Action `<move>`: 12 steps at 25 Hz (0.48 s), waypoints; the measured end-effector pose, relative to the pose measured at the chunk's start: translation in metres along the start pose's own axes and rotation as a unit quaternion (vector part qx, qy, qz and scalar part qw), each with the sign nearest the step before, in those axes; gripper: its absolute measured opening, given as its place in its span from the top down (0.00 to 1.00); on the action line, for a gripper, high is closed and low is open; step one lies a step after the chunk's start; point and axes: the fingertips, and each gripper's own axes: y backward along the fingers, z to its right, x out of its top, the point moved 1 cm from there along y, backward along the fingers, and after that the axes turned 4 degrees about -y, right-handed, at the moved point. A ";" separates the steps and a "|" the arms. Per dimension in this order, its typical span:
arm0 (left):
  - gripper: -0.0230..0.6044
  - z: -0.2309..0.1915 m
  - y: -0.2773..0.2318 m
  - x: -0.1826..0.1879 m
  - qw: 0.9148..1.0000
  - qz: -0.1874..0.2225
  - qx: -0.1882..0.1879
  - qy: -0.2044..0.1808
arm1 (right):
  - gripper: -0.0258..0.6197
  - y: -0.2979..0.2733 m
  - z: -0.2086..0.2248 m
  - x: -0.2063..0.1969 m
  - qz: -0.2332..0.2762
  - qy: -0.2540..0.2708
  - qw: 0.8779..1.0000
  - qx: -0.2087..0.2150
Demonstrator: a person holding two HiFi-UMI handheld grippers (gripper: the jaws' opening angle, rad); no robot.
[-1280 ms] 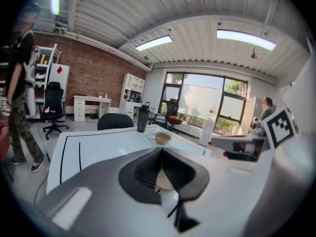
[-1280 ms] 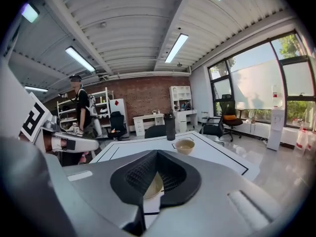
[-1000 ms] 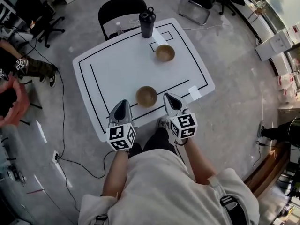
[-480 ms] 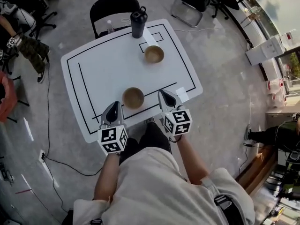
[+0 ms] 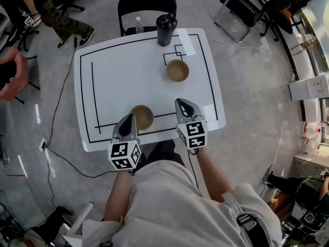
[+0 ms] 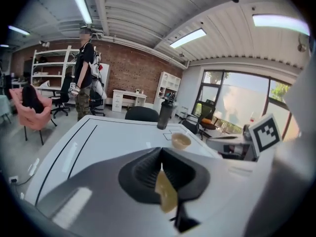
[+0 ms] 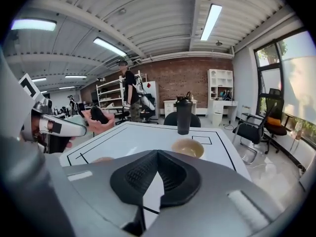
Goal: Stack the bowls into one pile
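Observation:
Two tan bowls sit on the white table (image 5: 103, 76). The near bowl (image 5: 142, 117) is by the front edge, and the far bowl (image 5: 177, 70) lies toward the back right. My left gripper (image 5: 128, 118) hovers just left of the near bowl, jaws shut and empty. In the left gripper view that bowl (image 6: 165, 194) shows as a sliver below the closed tips (image 6: 161, 149). My right gripper (image 5: 181, 103) hangs right of the near bowl, shut, holding nothing. The far bowl (image 7: 187, 147) lies ahead of it.
A black bottle (image 5: 165, 29) stands at the table's back edge behind the far bowl. A black chair (image 5: 146, 4) sits behind the table. A pink armchair (image 5: 10, 73) and a standing person (image 5: 56, 14) are off to the left, and a cable (image 5: 61, 153) runs on the floor.
Both grippers have come forward and lower over the table's front edge. The left one now sits closer beside the near bowl. Both stayed shut.

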 end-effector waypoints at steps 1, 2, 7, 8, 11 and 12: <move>0.96 0.004 -0.002 -0.004 1.000 -0.003 0.005 0.009 | 0.96 -0.004 0.006 -0.005 -0.007 -0.002 1.000 0.008; 0.96 0.007 -0.005 -0.007 1.000 -0.006 0.009 0.014 | 0.96 -0.008 0.012 -0.009 -0.013 0.000 1.000 0.013; 0.96 0.014 -0.013 -0.010 0.999 -0.009 0.033 0.014 | 0.96 -0.028 0.046 -0.016 -0.025 0.067 0.997 -0.005; 0.96 0.014 -0.015 -0.010 0.999 -0.009 0.038 0.015 | 0.96 -0.033 0.053 -0.017 -0.031 0.072 0.997 -0.007; 0.96 0.010 -0.016 -0.013 0.998 -0.010 0.052 0.025 | 0.96 -0.048 0.065 -0.022 -0.050 0.096 0.994 -0.009; 0.96 0.007 -0.016 -0.014 0.998 -0.011 0.058 0.030 | 0.96 -0.053 0.066 -0.023 -0.058 0.117 0.991 -0.008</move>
